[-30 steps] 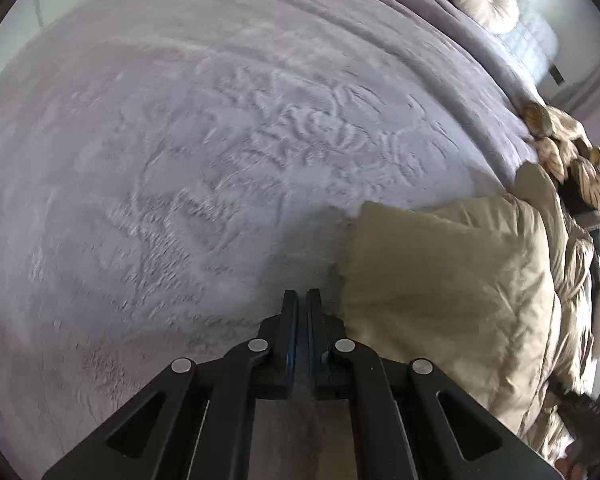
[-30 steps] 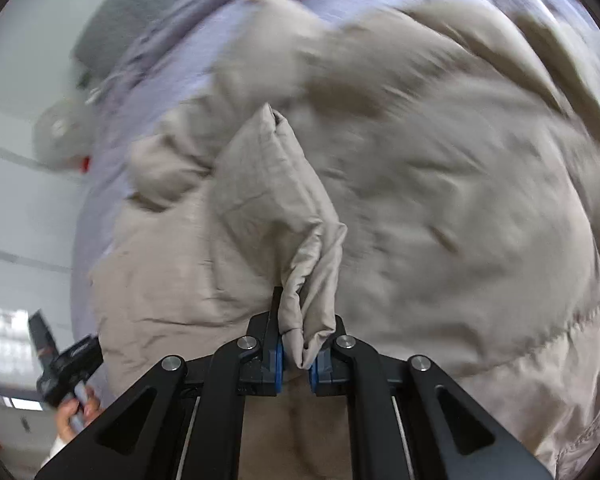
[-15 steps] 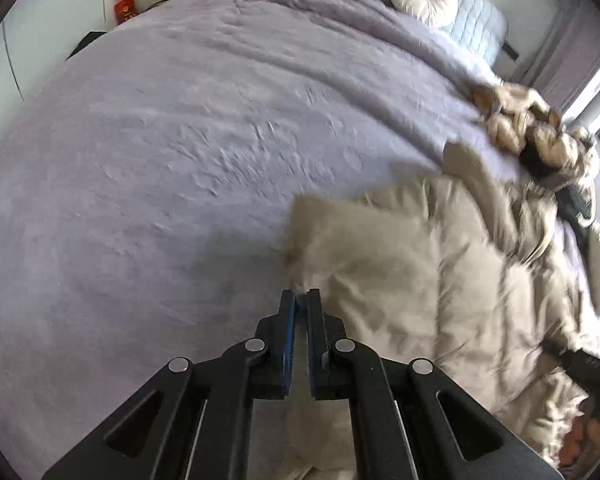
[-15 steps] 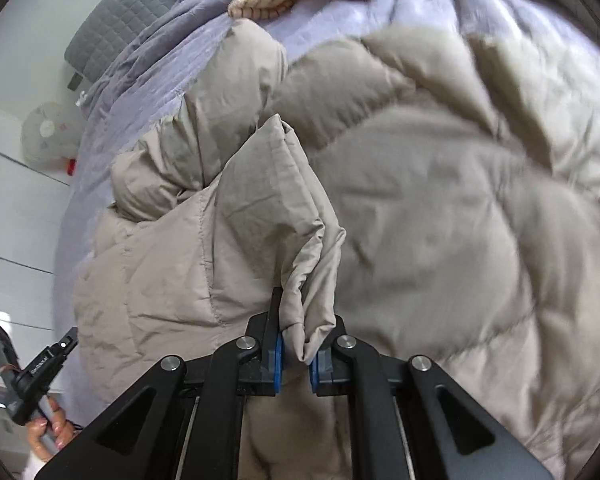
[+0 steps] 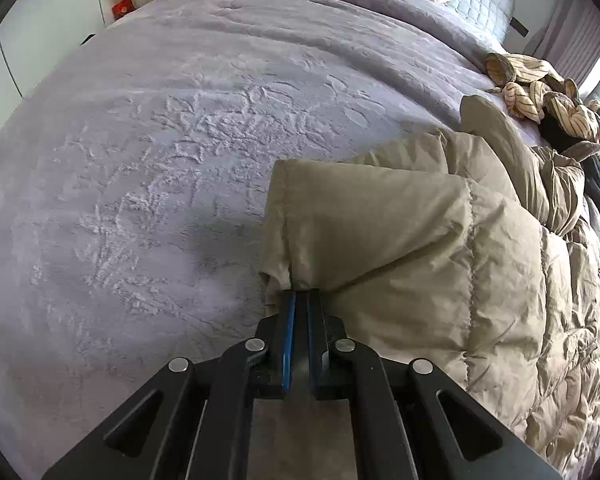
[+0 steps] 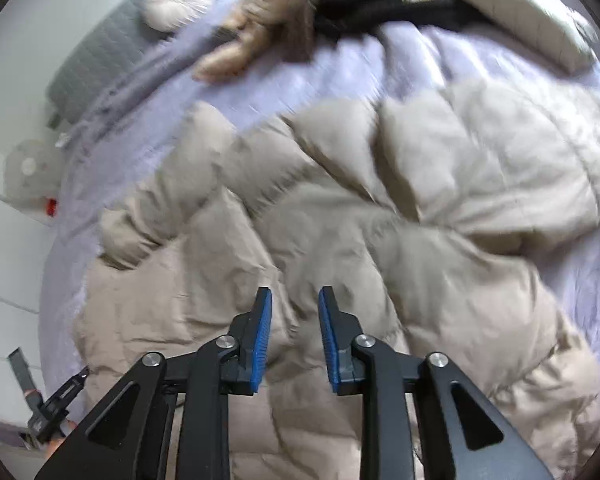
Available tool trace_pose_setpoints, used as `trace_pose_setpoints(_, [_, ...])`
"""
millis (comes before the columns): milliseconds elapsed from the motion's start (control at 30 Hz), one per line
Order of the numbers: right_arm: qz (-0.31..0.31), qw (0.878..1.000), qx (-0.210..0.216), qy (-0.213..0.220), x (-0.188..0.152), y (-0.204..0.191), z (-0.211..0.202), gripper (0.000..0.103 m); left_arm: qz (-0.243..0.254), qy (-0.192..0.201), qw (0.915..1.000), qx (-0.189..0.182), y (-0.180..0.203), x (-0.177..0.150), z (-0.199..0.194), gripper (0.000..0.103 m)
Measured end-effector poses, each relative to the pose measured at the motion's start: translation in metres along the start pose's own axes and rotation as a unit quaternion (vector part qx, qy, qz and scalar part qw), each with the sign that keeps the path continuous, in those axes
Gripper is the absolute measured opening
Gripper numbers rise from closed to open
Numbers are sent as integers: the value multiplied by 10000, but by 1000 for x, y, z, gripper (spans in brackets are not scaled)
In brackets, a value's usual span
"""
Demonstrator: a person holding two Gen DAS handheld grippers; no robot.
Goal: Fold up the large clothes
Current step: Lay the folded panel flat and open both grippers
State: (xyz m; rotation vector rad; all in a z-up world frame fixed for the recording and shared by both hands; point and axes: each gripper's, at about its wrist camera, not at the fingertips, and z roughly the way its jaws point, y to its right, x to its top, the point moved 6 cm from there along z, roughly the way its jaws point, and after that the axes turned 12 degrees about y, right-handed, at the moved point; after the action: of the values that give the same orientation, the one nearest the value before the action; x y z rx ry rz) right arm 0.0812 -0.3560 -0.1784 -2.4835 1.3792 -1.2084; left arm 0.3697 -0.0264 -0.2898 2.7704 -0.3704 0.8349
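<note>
Lying on purple bedspread (image 5: 148, 168), beige puffer coat (image 5: 440, 264); L gripper (image 5: 301, 300) clamped on coat's cuff edge; R gripper (image 6: 295, 300) jaws apart, just been opening, nothing btwn them, coat below.

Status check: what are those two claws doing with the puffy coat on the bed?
Left gripper shut on the beige puffer jacket edge. Right gripper just opened, nothing between its jaws. Jacket spread on purple bedspread. Striped garment lies beyond, clear.
</note>
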Motion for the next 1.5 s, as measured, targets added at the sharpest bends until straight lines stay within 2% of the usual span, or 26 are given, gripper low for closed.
trace_pose_setpoints(100, [-550, 9976, 414, -81, -2, -25, -2, 16, -163, 202, 9996, -140, -3, 9, -22, 6])
trace_pose_setpoints(200, [-829, 9943, 601, -284, -12, -40, 8, 16, -174, 314, 9989, -306, -4, 6, -50, 6])
trace_pose_setpoints(333, [-851, 9931, 420, -687, -34, -36, 32, 16, -35, 17, 9984, -560, 3, -19, -59, 6])
trace_pose_setpoints(467, [-962, 9913, 294, -853, -46, -25, 47, 11, 445, -61, 9988, -180, 11, -45, -43, 6])
trace_pose_setpoints(633, [-883, 9921, 251, -856, -37, -10, 34, 11, 211, -80, 9997, 63, 1, -42, -44, 6])
trace_pose_setpoints(700, [-751, 9923, 329, -924, -36, -6, 27, 16, 185, -86, 9997, 98, -1, -39, -50, 6])
trace_pose_setpoints(933, [-527, 9917, 492, -1069, -43, 14, -19, 17, 314, -122, 9994, 33, 25, -47, -94, 6])
trace_pose_setpoints(1033, [-416, 9912, 510, -1145, -51, 23, -42, 28, 393, -207, 9990, 50, 45, -59, -109, 6])
trace_pose_setpoints(1100, [-383, 9911, 495, -1172, -55, 27, -56, 41, 444, -282, 9986, 62, 58, -66, -116, 6])
trace_pose_setpoints(1267, [-212, 9906, 459, -1272, -65, 39, -85, 46, 439, -497, 9977, -166, 90, -86, -129, 6])
trace_pose_setpoints(1367, [-75, 9908, 396, -1292, -68, 52, -98, 52, 435, -735, 9961, -203, 106, -101, -131, 6])
trace_pose_setpoints(1500, [124, 9909, 347, -1296, -68, 70, -113, 56, 696, -747, 9946, -160, 128, -116, -139, 7])
